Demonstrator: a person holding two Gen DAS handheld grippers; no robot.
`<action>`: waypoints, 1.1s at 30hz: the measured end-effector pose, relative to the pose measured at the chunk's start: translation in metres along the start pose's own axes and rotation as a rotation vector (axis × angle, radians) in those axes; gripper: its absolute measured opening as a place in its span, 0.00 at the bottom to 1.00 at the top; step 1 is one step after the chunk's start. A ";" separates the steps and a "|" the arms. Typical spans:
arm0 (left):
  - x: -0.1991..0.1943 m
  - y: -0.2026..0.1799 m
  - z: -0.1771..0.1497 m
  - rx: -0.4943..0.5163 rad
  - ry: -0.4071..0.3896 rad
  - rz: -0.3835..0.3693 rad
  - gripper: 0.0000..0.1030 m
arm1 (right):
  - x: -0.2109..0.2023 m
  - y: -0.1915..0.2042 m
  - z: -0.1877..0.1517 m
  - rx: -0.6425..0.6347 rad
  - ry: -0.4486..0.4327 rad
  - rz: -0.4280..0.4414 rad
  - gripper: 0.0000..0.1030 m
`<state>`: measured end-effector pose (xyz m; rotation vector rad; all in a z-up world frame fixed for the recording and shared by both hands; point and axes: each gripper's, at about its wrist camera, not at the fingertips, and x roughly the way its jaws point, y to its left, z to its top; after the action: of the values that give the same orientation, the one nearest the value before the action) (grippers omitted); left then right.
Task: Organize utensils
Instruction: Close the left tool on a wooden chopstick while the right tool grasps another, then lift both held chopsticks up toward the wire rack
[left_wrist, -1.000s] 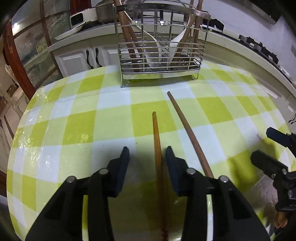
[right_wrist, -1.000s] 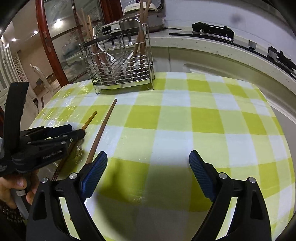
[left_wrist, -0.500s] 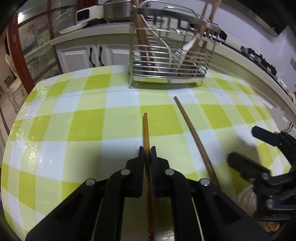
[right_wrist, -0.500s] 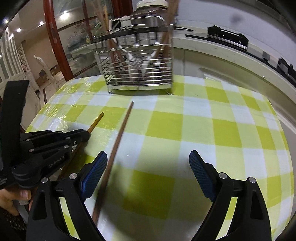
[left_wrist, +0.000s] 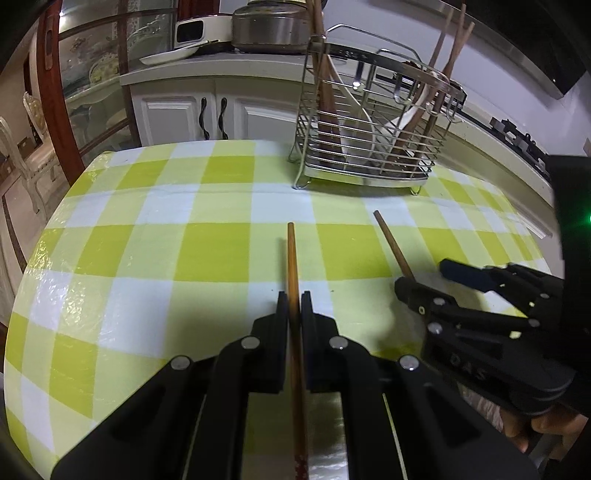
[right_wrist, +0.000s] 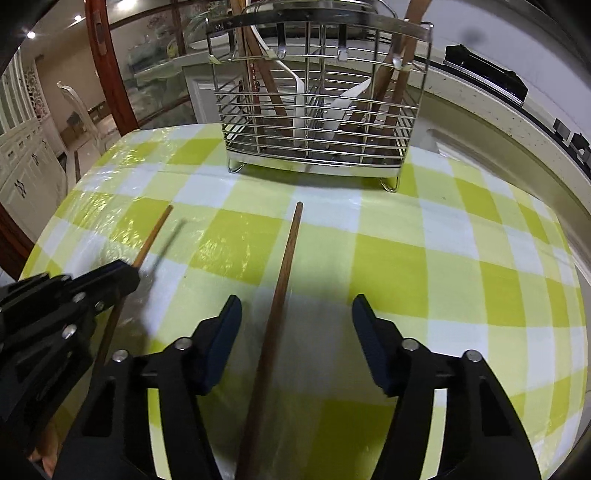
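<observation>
Wood, thin and stiff: two chopsticks are the loose items on the green-and-white checked tablecloth (right_wrist: 461, 266), both pointing toward the wire utensil rack (right_wrist: 317, 110) at the far edge, which already holds wooden sticks and white spoons. The left gripper (left_wrist: 294, 301) is clamped tight on the lighter chopstick (left_wrist: 291, 258), pads pressing its shaft a good way back from the far tip; a shadow beside the stick in the right wrist view suggests its front end is lifted off the cloth. The right gripper (right_wrist: 295, 325) straddles the darker chopstick (right_wrist: 286, 258), which lies flat on the table between its blue pads (right_wrist: 221, 343); the jaws have just been closing but stand partly open, with clear gaps on both sides, so nothing is gripped yet. Handling judgement: each stick is light, rigid, narrow and probably smooth, so it may roll or pivot in the pads if pinched off-centre; a grip nearer mid-length should keep it from drooping, and the plastic-coated cloth looks slippery enough to let the darker one skid as the jaws meet. Part of a person's hand (left_wrist: 532, 432) shows behind the right gripper. Next step, likely: finish the right pinch, then carry both sticks to the rack
</observation>
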<state>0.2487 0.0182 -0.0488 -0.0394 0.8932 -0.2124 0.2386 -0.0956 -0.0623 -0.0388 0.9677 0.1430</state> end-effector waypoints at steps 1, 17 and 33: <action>-0.001 0.002 0.000 -0.004 -0.002 -0.001 0.07 | 0.003 0.001 0.002 -0.003 0.009 -0.002 0.49; -0.027 -0.001 0.008 -0.023 -0.065 -0.009 0.07 | -0.025 -0.012 0.009 0.031 -0.059 0.094 0.10; -0.089 -0.015 0.017 -0.050 -0.220 -0.016 0.07 | -0.110 -0.052 0.002 0.091 -0.218 0.066 0.10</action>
<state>0.2053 0.0205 0.0320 -0.1141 0.6789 -0.1963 0.1860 -0.1587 0.0282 0.0909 0.7570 0.1603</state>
